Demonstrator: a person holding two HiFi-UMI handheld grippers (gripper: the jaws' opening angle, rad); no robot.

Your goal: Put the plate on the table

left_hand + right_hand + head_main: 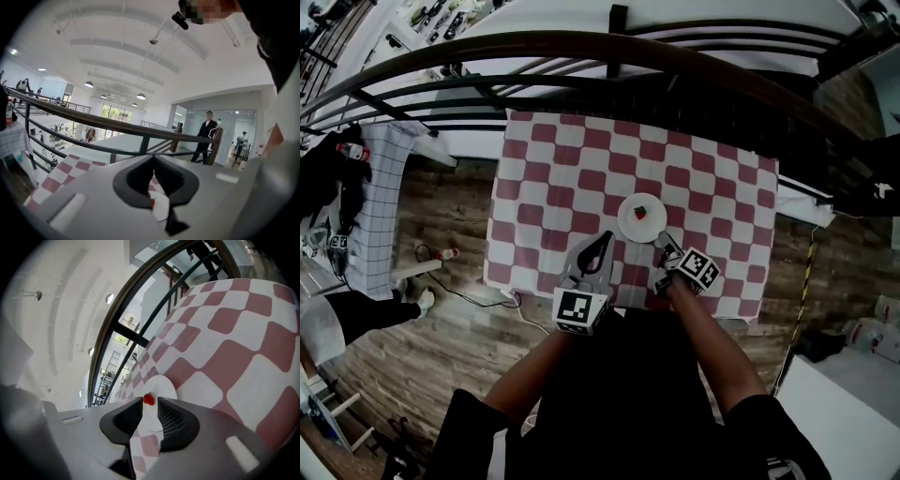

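1. Your left gripper (606, 236) has its fingers closed tip to tip on nothing. Your right gripper (662, 241) has its fingers parted and empty, just beside the plate (653, 226).
2. Red-and-white checked table (544, 178).
3. White plate, resting on the table.
4. Red strawberry (640, 213) on the plate.

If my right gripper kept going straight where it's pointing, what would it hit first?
Probably the near rim of the white plate, on the checkered tablecloth just ahead of the open right gripper; depth is uncertain.
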